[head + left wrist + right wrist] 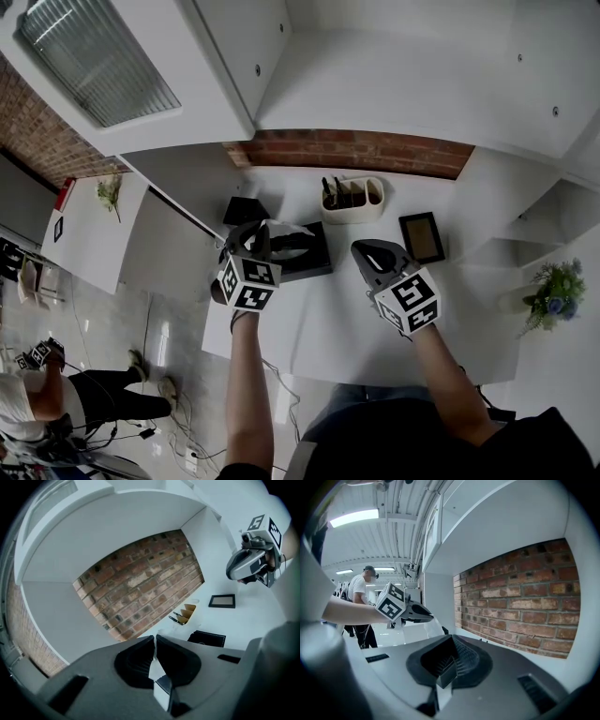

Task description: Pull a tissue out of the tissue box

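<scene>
The black tissue box (307, 259) lies on the white table (328, 328), and it also shows ahead in the left gripper view (206, 638). My left gripper (263, 231) is raised over the box's left end, shut on a white tissue (286, 228). That tissue shows as a thin white sheet pinched between the pads (156, 668). In the right gripper view the left gripper (427, 617) has the tissue (434, 628) trailing down from its tip. My right gripper (362, 249) hovers to the right of the box, its jaws together with nothing between them.
A white caddy (352, 199) with dark pens stands behind the box by the brick wall (366, 150). A black-framed picture (422, 236) lies at the right, a small black box (246, 210) at the left rear. A plant (555, 287) stands on the right shelf. A person (37, 398) is on the floor, lower left.
</scene>
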Motion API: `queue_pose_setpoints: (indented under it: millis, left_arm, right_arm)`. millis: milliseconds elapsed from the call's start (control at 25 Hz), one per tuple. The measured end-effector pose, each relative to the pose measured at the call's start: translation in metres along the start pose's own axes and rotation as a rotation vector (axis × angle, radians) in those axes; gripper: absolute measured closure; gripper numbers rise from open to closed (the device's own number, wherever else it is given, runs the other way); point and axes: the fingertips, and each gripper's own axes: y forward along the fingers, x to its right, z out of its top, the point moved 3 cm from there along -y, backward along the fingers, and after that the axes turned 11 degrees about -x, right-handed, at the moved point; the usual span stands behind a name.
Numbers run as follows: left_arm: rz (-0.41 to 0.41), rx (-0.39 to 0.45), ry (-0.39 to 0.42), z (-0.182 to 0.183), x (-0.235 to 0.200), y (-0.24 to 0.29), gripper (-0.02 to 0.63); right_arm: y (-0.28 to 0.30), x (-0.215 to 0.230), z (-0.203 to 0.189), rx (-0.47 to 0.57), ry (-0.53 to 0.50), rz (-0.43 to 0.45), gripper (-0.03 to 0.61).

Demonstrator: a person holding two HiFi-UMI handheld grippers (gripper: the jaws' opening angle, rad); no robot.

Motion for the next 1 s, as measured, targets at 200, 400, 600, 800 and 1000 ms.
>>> queue_pose_setpoints:
  millis: [200, 400, 600, 800, 1000]
  left_arm:
    - [0.053, 0.076, -0.033, 0.012, -0.008, -0.036, 0.6]
    - [0.142, 0.165, -0.103, 0.023, -0.018, -0.083, 0.6]
    - [0.178, 0.255, -0.259, 0.02, -0.013, -0.121, 0.6]
    - [0.171, 0.325, -0.437, 0.014, 0.002, -0.145, 0.6]
    - [0.185, 0.379, -0.533, -0.005, 0.011, -0.165, 0.6]
  right_arm:
    - [-0.006, 0.0, 0.004, 0.025, 0.004, -0.008, 0.58]
    - [-0.013, 0.001, 0.019, 0.085, 0.017, -0.008, 0.58]
    - [-0.021, -0.008, 0.029, 0.144, 0.02, 0.003, 0.58]
    - [-0.027, -0.017, 0.038, 0.186, 0.023, 0.006, 0.58]
    - [-0.036, -0.02, 0.041, 0.222, 0.037, -0.007, 0.58]
